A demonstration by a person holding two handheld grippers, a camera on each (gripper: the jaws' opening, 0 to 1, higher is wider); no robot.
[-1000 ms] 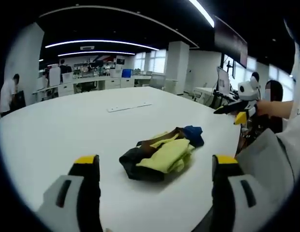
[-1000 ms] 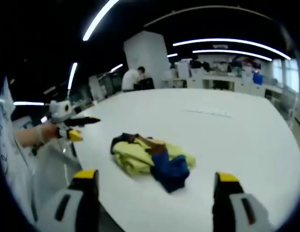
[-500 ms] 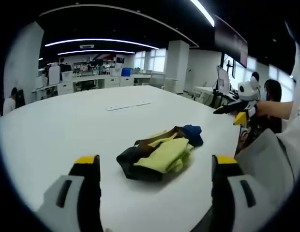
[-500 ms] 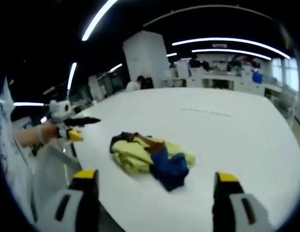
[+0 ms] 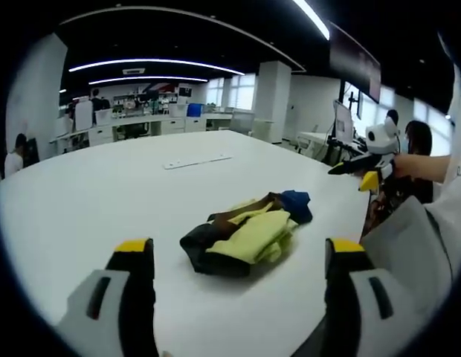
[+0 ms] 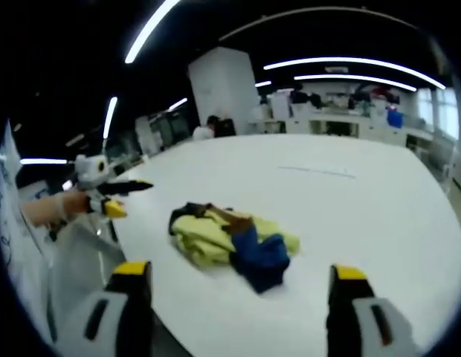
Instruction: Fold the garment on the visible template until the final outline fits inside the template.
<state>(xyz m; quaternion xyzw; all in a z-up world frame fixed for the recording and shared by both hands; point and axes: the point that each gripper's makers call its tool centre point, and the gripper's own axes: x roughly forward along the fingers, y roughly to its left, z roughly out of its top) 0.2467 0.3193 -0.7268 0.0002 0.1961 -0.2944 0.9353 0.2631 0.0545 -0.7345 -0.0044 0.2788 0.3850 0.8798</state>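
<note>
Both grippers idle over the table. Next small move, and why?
Probably lower the right gripper onto the crumpled garment and pinch an edge to spread it. It lies bunched on the white table, untouched, and both grippers, including the left gripper, are open and apart from it.

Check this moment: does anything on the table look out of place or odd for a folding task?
Yes. The garment lies as a crumpled heap of yellow, black, brown and blue cloth near the edge of the white table, not spread flat. I can make out no template outline under it. Both the left gripper and right gripper are open, apart from it.
</note>
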